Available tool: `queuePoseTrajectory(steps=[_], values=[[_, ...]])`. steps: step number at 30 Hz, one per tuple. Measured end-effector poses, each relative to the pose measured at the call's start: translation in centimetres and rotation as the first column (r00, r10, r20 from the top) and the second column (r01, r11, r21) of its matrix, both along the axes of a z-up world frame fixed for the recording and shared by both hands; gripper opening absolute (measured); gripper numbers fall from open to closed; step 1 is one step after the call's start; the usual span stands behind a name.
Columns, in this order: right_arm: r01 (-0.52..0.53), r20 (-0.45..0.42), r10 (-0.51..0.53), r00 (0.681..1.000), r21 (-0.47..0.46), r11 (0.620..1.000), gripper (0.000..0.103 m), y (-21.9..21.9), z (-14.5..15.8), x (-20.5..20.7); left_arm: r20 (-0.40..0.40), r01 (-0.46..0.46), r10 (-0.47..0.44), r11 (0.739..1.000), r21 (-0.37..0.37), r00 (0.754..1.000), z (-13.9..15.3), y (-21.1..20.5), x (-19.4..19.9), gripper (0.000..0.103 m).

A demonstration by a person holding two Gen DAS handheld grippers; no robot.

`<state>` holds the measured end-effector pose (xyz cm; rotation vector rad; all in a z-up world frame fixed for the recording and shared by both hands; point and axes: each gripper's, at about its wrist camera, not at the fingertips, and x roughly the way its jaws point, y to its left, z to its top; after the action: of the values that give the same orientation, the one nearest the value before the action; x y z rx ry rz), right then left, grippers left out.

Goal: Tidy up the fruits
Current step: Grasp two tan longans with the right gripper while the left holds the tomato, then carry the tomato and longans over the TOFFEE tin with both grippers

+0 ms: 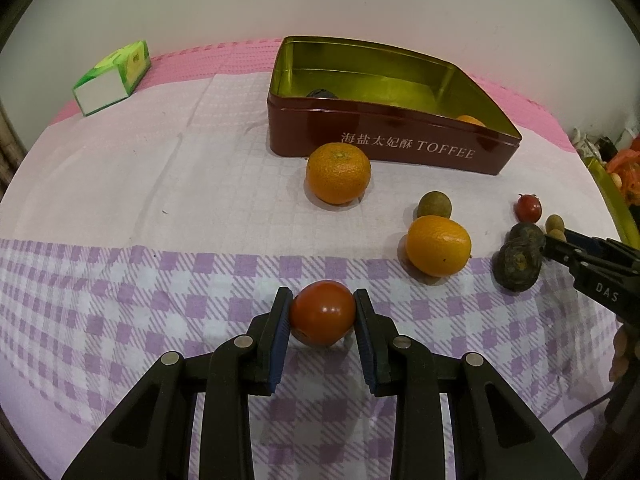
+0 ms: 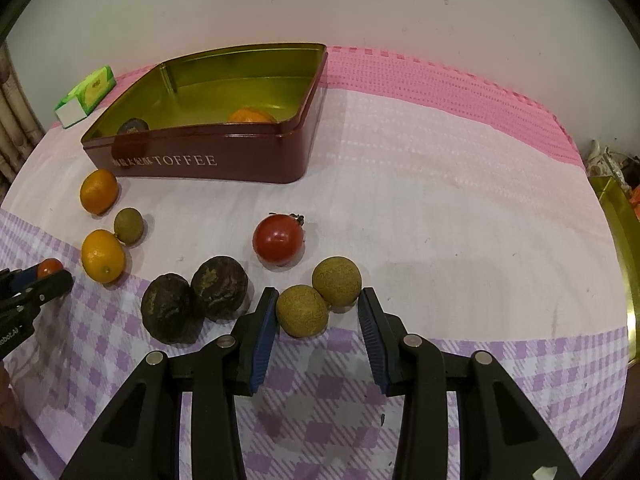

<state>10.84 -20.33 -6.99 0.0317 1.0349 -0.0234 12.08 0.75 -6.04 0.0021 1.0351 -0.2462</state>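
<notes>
Cloth: white with lilac check nearer the cameras, pink band at the far edge. It carries everything listed.

Toffee tin: maroon outside, gold inside, lid off, at 12 o'clock in the left wrist view and 11 o'clock in the right wrist view. Inside it, an orange fruit and a dark round fruit, both mostly hidden by the tin's front wall.

Left gripper: jaws narrowed onto a red tomato, both blue pads touching its sides; clenched on it. Whether the tomato is off the cloth cannot be told. In the right wrist view this gripper is cut off at the 9 o'clock edge.

Right gripper: jaws spread wide, released. Two tan longans sit at the mouth, touching each other: the near longan just beside the left pad (contact unclear), the far longan apart from the right pad.

Loose fruit, left wrist view: large orange just in front of the tin; smaller orange at 3 o'clock; a third longan behind it. Right wrist view: two dark wrinkled fruits touching, at 9 o'clock of the jaws; stemmed tomato at 12 o'clock.

Green tissue pack: far left. A gold-rimmed item at the right edge is cut off and cannot be identified.
</notes>
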Motion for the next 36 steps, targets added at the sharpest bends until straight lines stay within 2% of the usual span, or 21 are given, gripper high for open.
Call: queuePoseTrajectory(steps=[20,23,36], values=[[-0.008,0.018,0.008,1.0,0.016,1.0,0.037,0.3,1.8,0.4,0.02,0.001,-0.001,1.0,-0.012,1.0,1.5,0.0,0.8,0.032],[-0.015,0.026,0.015,1.0,0.014,1.0,0.037,0.5,2.3,0.7,0.049,-0.004,0.004,1.0,0.004,0.999,2.2,-0.1,1.1,0.032],[-0.079,0.085,0.077,0.993,0.027,0.996,0.037,1.9,5.6,3.9,0.116,0.004,0.001,0.999,-0.048,0.993,6.1,-0.5,5.5,0.032]])
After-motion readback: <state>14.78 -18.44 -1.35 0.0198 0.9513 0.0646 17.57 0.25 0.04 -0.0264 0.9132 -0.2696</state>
